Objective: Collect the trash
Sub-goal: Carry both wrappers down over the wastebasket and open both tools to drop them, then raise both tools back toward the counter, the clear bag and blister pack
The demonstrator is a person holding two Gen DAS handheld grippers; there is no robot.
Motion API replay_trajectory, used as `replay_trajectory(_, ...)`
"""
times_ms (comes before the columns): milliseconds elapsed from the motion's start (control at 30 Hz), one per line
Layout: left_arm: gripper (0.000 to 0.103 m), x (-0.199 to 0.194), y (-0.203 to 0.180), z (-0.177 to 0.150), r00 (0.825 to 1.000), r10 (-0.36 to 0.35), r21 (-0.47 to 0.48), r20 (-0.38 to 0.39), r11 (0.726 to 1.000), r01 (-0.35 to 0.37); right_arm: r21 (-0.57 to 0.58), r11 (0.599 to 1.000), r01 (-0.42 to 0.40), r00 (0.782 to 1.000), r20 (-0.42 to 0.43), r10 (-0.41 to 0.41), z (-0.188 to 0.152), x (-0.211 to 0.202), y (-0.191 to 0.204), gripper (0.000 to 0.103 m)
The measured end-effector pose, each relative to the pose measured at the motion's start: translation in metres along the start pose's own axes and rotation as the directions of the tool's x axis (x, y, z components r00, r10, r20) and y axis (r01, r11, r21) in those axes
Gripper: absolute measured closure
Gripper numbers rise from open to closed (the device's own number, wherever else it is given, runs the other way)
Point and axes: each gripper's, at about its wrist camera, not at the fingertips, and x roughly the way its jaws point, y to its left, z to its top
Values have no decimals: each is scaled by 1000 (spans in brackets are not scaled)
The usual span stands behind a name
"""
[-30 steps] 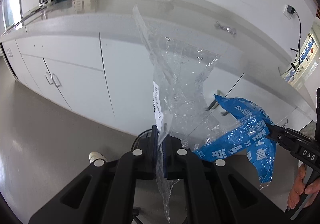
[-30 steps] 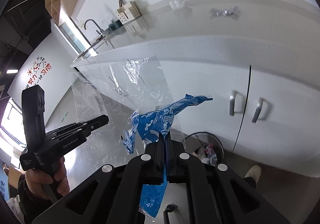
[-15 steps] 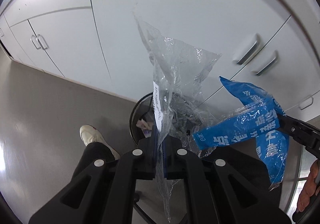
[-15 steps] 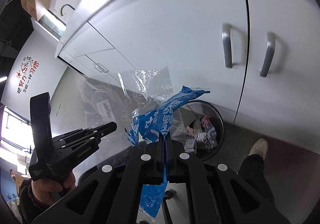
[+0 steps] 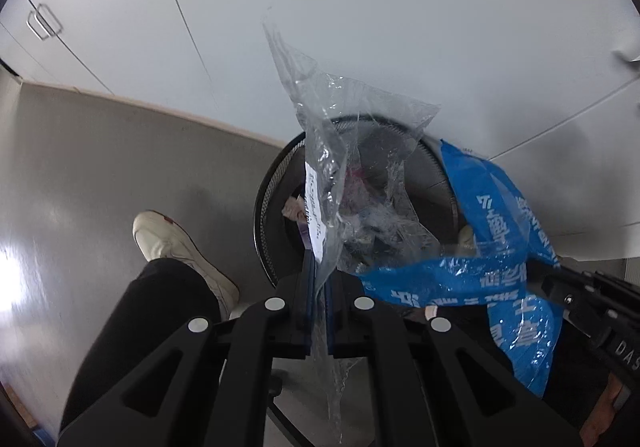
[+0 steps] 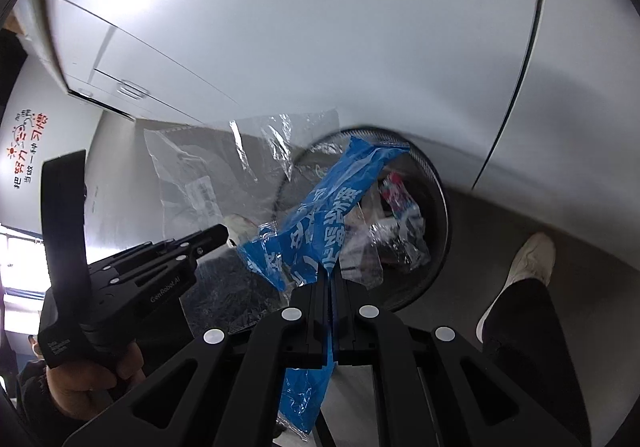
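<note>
Trash fills the mesh bin (image 6: 436,207) below me; my left gripper (image 5: 318,275) pinches a labelled clear bag (image 5: 352,151), my right gripper (image 6: 330,279) a blue wrapper (image 6: 320,223) with unreadable white print

Two grippers are in view: the left gripper (image 5: 318,287) and the right gripper (image 6: 330,287), each with two fingers pressed together on one piece of trash. That makes two held pieces: one clear plastic bag (image 5: 352,151) rising from between the left fingers (image 5: 307,303), and one blue wrapper (image 6: 320,223) rising from between the right fingers (image 6: 343,299). One round black wire bin (image 6: 442,215) sits beyond both pairs of fingertips, holding several crumpled scraps too jumbled to count. Two white shoes show, one shoe (image 5: 176,243) left of the left fingers and one shoe (image 6: 524,267) right of the right fingers. One hand (image 6: 92,375) grips a handle.
</note>
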Motion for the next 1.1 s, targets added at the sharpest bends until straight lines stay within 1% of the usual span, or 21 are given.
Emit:
replay_trajectory(100,98,36,0,1,998,18,-26,-60,999,-20,34,999,9,999,-45,-8,2,31,-13,97)
replay_trajectory(200,97,53,3,3,996,-17,-47,-86,999,13,47,999,6,998,-60,-3,6,45,-21,97)
replay_trajectory(267,97,60,4,5,995,-4,-36,-96,999,0,54,998,16,998,-65,-12,13,53,-25,97)
replay_trajectory(333,97,69,5,10,993,-14,-41,-116,999,10,68,998,19,997,-70,-15,19,56,-28,97)
replay_trajectory(367,95,73,5,12,993,-11,-43,-121,999,6,76,997,22,997,-74,-16,22,60,-31,96)
replay_trajectory(467,95,84,1,18,991,-1,-46,-134,999,-5,96,995,33,995,-98,-24,29,72,-37,89)
replay_trajectory(567,94,93,-1,18,986,-5,-36,-169,999,-1,106,993,56,992,-119,-43,29,83,-44,84)
replay_trajectory(600,93,94,-2,18,984,5,-24,-178,1000,-10,113,992,61,992,-119,-47,29,83,-45,81)
replay_trajectory(633,84,96,-3,17,983,17,-14,-181,1000,-20,119,991,60,992,-117,-46,30,81,-45,75)
replay_trajectory(667,66,96,-3,17,983,27,-3,-181,1000,-28,123,990,62,992,-113,-48,30,79,-45,71)
replay_trajectory(700,56,96,-3,16,983,38,5,-178,999,-38,125,990,66,993,-107,-53,32,76,-45,62)
replay_trajectory(733,42,95,-3,15,984,52,12,-172,999,-51,125,989,75,993,-100,-63,33,74,-45,55)
replay_trajectory(767,40,95,-3,16,984,66,16,-168,998,-65,126,988,84,993,-94,-72,34,71,-45,54)
replay_trajectory(800,40,96,-2,16,983,73,21,-170,997,-70,130,988,85,993,-91,-74,36,70,-45,51)
replay_trajectory(833,39,95,-1,15,982,75,28,-174,997,-72,137,987,87,993,-88,-75,36,67,-45,45)
replay_trajectory(867,36,95,0,14,981,77,35,-177,997,-72,147,985,89,994,-83,-77,37,64,-46,40)
replay_trajectory(900,32,93,0,13,981,87,45,-175,996,-80,155,984,87,994,-77,-76,37,60,-45,37)
replay_trajectory(967,15,85,-2,13,981,110,58,-157,993,-102,167,982,90,995,-68,-80,35,54,-44,27)
replay_trajectory(1000,12,80,-1,12,983,117,62,-143,992,-109,171,981,93,995,-61,-84,34,51,-44,17)
replay_trajectory(1033,7,75,-1,12,983,121,64,-134,991,-113,173,980,95,995,-51,-87,32,46,-43,10)
replay_trajectory(1100,5,68,3,10,987,108,76,-118,992,-99,168,980,111,994,-33,-107,28,35,-37,7)
